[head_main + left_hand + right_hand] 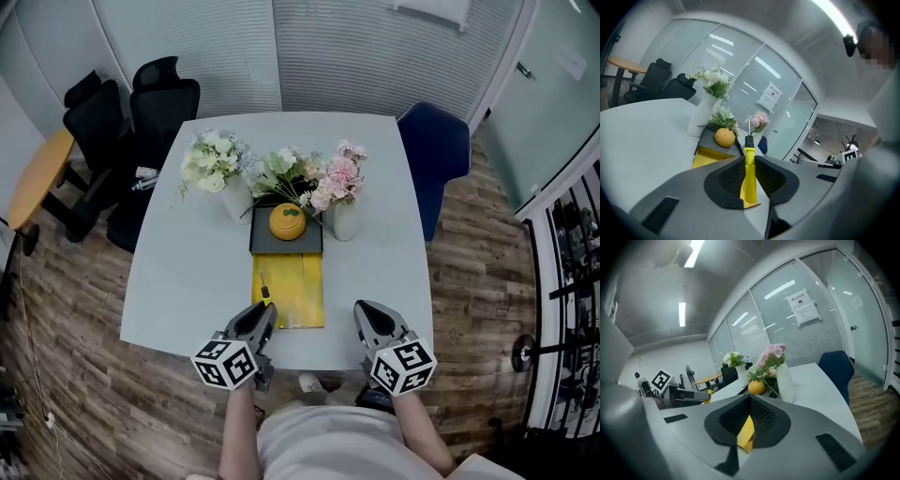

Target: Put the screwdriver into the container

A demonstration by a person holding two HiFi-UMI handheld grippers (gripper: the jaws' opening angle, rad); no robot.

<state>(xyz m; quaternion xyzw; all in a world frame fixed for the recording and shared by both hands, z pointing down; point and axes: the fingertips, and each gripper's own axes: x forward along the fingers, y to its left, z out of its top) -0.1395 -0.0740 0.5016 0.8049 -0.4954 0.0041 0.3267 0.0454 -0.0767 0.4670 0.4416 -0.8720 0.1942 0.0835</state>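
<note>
A white table [187, 272] is seen from above in a glass-walled office with a wood-plank floor.

In the head view, three vases of flowers are counted at the middle of the table: one with white flowers [214, 161], one with pale green flowers [281, 173] and one with pink flowers [339, 178]. One grey tray [267, 246] is set in front of them, and one orange round ornament [287, 222] rests on it. One yellow container [300, 291] lies just in front of the tray, touching it. One blue chair [436, 150] stands at the right of the table, at least two black chairs [159, 103] at the left, and one wooden side table [37, 178] beyond those. Two grippers are held at the near edge: the left gripper [262, 314] at the near left corner of the container, the right gripper [367, 314] to the container's right.

In the left gripper view, the jaws are clamped on the yellow handle of the one screwdriver [749, 173], whose black collar and metal shaft point towards the ornament and flowers. The container is seen ahead and slightly left, with nothing between it and the tool.

In the right gripper view, the jaws are drawn together at the tips and nothing is gripped; a sliver of yellow is seen through the gap below them. The vase of pink flowers stands closest ahead, and the left gripper is seen at the left.
</note>
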